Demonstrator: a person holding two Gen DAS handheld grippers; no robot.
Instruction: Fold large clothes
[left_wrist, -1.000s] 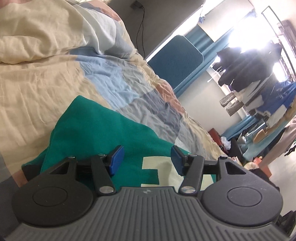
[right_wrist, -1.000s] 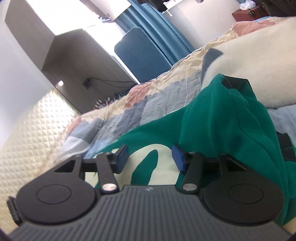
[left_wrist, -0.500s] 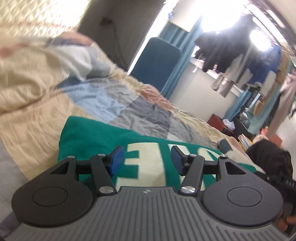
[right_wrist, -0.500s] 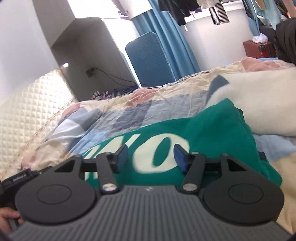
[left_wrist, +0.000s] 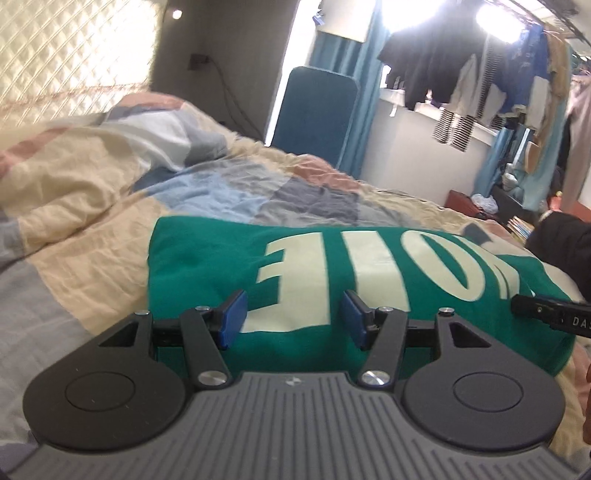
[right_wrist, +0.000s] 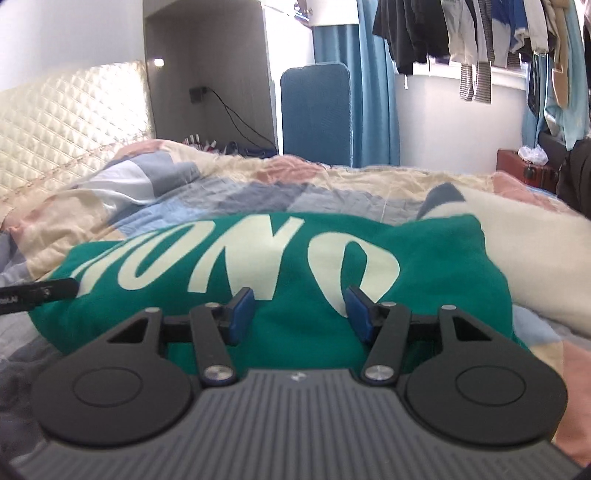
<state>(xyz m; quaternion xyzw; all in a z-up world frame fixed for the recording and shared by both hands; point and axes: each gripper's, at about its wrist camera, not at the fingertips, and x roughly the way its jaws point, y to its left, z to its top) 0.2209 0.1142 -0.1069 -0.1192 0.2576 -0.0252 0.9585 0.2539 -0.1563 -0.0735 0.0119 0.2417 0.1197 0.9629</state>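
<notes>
Since the green sweatshirt (left_wrist: 332, 273) lies in a folded bundle on the patchwork quilt (left_wrist: 221, 192), cream lettering facing up, I judge it soft, thick and light enough to lift, but floppy: any layer I don't pinch will sag or slide open. It should not be slippery. I would take hold at the near folded edge, one gripper toward each end, pinching through all layers so the fold stays together.

My left gripper (left_wrist: 291, 317) hangs just over the near edge with its blue pads (left_wrist: 232, 319) spread apart and nothing between them. My right gripper (right_wrist: 299, 314) is likewise spread and empty above the bundle's other end. Each gripper's tip shows at the margin of the other's view. A cream blanket (right_wrist: 524, 251) lies against the sweatshirt's right side, so I would avoid catching that.
</notes>
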